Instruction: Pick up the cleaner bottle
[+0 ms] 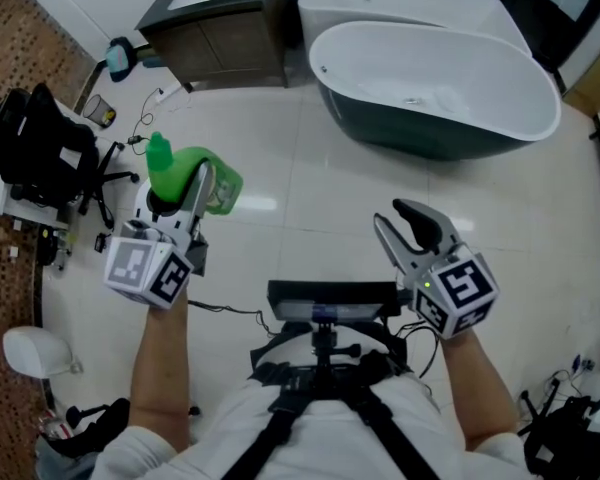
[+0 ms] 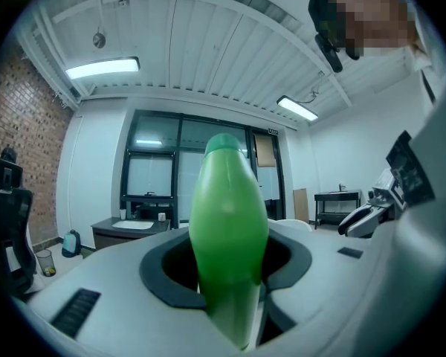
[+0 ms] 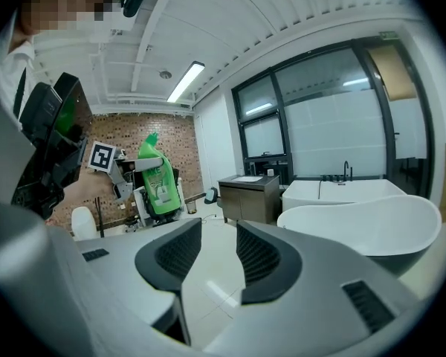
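Note:
The green cleaner bottle (image 1: 185,173) is off the floor, clamped between the jaws of my left gripper (image 1: 183,196), with its cap at the upper left. In the left gripper view the bottle (image 2: 227,222) stands upright and fills the gap of the left gripper (image 2: 227,266); both pads press on its sides. My right gripper (image 1: 412,224) hangs at the right, open, with nothing between its jaws. From the right gripper view the right gripper (image 3: 218,253) shows an empty gap, and the bottle (image 3: 157,183) appears far left, held beside the marker cube.
A white bathtub (image 1: 430,88) with a dark shell stands at the upper right. A dark vanity cabinet (image 1: 220,28) stands at the top. A black office chair (image 1: 40,148) and cables lie on the left. White tiled floor (image 1: 310,218) lies between them.

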